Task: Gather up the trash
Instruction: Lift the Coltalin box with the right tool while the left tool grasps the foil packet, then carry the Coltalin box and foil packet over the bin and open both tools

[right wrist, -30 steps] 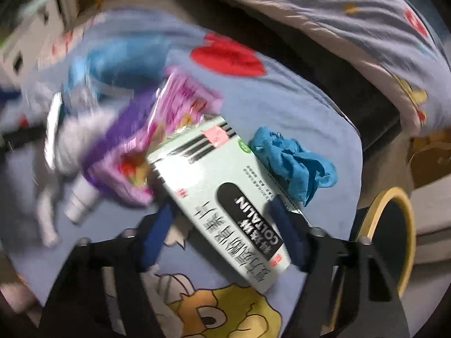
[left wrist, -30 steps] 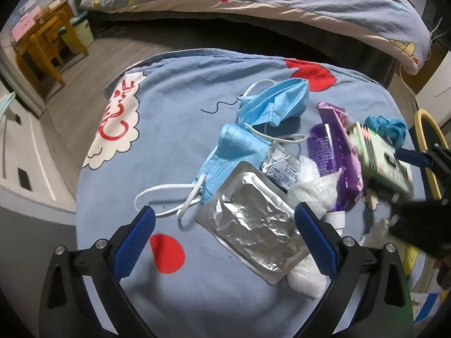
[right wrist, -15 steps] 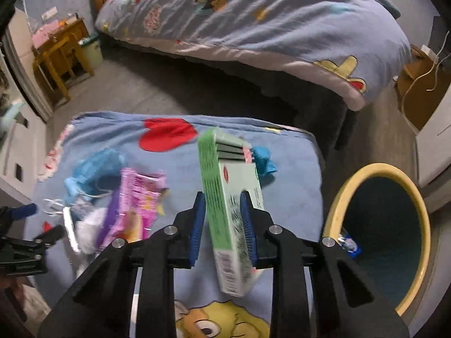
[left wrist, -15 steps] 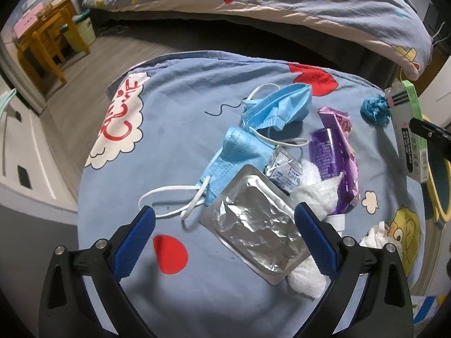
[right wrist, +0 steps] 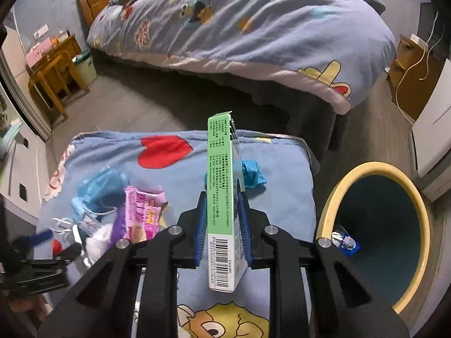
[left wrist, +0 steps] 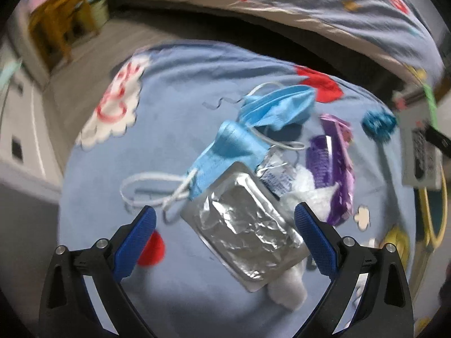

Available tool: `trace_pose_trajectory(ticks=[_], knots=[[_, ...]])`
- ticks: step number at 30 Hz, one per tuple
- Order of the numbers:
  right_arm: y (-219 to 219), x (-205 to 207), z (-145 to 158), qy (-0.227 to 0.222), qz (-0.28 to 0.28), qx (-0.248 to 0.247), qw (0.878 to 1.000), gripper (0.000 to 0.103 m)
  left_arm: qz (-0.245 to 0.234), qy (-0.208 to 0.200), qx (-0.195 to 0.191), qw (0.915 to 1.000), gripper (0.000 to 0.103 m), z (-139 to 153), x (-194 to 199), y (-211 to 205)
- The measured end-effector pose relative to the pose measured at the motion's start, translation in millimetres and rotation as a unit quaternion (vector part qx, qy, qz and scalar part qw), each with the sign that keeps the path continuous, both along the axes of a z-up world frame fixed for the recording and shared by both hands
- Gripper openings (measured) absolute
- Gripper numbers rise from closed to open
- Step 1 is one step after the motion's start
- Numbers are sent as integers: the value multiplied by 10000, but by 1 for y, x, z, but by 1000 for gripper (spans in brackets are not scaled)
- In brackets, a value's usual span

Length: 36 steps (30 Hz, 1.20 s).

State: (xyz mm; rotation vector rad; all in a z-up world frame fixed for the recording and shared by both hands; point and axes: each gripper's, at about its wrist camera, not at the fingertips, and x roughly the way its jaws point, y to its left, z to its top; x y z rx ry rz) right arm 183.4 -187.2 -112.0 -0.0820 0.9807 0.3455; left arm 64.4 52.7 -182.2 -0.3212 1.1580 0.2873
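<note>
My right gripper [right wrist: 222,214] is shut on a green and white medicine box [right wrist: 222,186], held upright above the blue cushion [right wrist: 282,174], left of the yellow-rimmed bin [right wrist: 377,236]. The box also shows at the right edge of the left wrist view [left wrist: 420,155]. My left gripper [left wrist: 224,219] is open just above a silver foil pack [left wrist: 248,225]. Around it lie blue face masks [left wrist: 270,109], a purple wrapper [left wrist: 332,163], white cotton [left wrist: 307,197] and a blue crumpled ball [left wrist: 377,124].
A bed with a cartoon quilt [right wrist: 253,22] stands behind the cushion. A wooden chair and desk [right wrist: 53,64] are at the far left. A blue wrapper [right wrist: 346,242] lies inside the bin. A white cabinet [right wrist: 431,129] is at the right.
My right gripper lifted the medicine box off the cushion, turned it upright and carried it toward the bin. My left gripper has dipped slightly closer to the foil pack.
</note>
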Motion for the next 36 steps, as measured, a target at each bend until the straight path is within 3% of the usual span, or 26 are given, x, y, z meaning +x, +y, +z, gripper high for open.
trace_pose_trajectory(ticks=[4, 7, 8, 10, 14, 15, 17, 24, 31, 36], knots=[[-4, -3, 9, 17, 12, 181, 9998, 21, 392, 46, -392, 9985, 97, -12, 0, -2], [-8, -4, 16, 68, 28, 325, 9994, 21, 370, 58, -451, 9983, 91, -13, 4, -7], [-9, -5, 18, 87, 40, 389, 9992, 21, 355, 32, -481, 9982, 86, -12, 5, -7], [-11, -6, 23, 126, 57, 511, 9986, 21, 285, -74, -653, 9974, 59, -8, 6, -5], [-15, -11, 37, 107, 45, 613, 9980, 21, 193, -86, -752, 9969, 36, -2, 4, -6], [-16, -13, 41, 99, 46, 649, 9978, 21, 141, -121, -730, 9972, 25, 1, 3, -7], [-17, -17, 49, 94, 50, 726, 9973, 21, 30, -228, -599, 9979, 16, 12, 0, -7], [-21, -36, 79, -21, 58, 900, 9959, 21, -706, -932, -77, 9931, 13, 61, -9, -14], [-34, -53, 98, -32, -84, 1227, 9924, 21, -1875, -1536, 447, 9692, 14, 113, -16, -51], [-50, -61, 100, -4, -295, 1252, 9917, 21, -2426, -1746, 676, 9519, 14, 131, -16, -80]])
